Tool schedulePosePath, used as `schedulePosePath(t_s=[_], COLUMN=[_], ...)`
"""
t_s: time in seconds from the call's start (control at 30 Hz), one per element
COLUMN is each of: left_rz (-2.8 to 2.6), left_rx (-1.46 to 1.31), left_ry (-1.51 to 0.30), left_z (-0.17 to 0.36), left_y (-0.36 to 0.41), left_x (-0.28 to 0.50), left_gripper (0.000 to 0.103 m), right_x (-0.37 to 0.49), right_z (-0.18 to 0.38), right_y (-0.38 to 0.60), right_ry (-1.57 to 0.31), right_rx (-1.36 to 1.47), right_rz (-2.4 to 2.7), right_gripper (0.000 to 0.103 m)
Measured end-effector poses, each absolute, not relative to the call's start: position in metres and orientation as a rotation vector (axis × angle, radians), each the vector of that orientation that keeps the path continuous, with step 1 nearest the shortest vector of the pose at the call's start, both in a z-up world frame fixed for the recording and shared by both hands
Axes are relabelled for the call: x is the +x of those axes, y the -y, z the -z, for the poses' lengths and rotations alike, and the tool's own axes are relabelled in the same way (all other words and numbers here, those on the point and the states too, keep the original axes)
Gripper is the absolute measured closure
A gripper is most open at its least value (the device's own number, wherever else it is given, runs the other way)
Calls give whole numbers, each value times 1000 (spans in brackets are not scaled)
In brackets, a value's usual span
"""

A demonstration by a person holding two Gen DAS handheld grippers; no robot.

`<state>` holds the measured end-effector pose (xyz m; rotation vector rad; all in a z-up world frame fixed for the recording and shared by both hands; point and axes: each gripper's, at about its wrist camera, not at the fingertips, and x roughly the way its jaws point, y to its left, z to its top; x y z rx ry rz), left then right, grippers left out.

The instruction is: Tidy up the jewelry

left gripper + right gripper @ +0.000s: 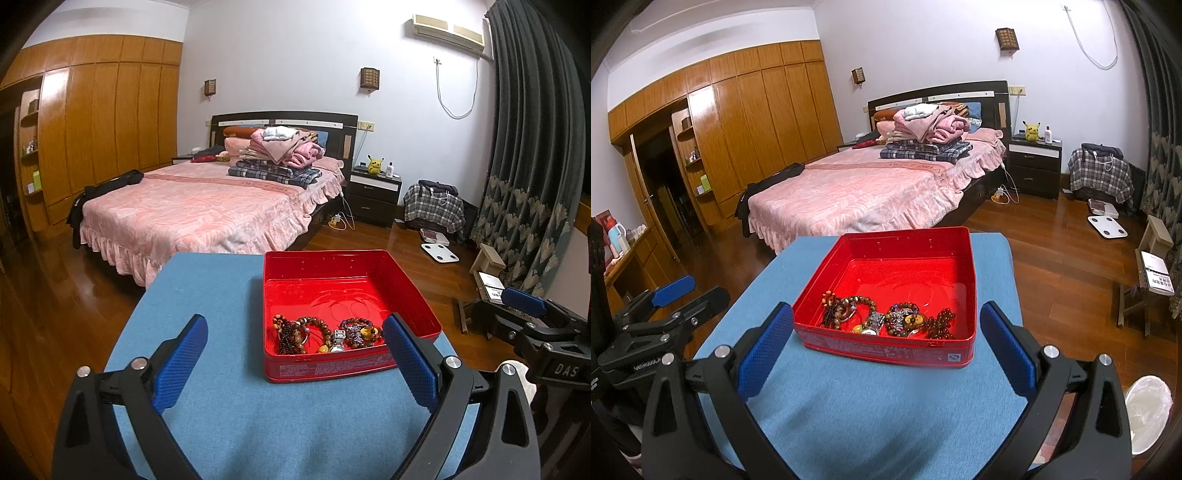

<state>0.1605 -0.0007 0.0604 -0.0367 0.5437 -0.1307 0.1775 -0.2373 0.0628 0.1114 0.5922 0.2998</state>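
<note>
Jewelry [886, 319] lay heaped along the near wall of an open red tin [905, 258], which sat on a blue-covered table [849, 406]: bead bracelets [295, 328], a silver wristwatch [873, 322] and a dark bead strand [940, 325], all tangled together and touching. The left gripper [295, 365] hovered over the cloth with its jaws spread wide, empty, its right pad at the tin's near corner. The right gripper [886, 349] was likewise spread and empty, framing the tin. Beyond the table stood a pink bed [207, 210] piled with folded clothes [284, 151].
</note>
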Motion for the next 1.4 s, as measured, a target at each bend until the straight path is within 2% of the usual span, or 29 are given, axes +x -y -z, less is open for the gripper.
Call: schedulePosePath(t_s=[1.4], left_rz=[122], left_rx=[-41], left_ry=[-551], left_z=[-60], left_y=[-1], left_x=[162], left_gripper=[9], right_x=[178], right_z=[-61], right_y=[236], right_ry=[-597], right_rx=[109], right_rz=[-298], right_gripper=[5])
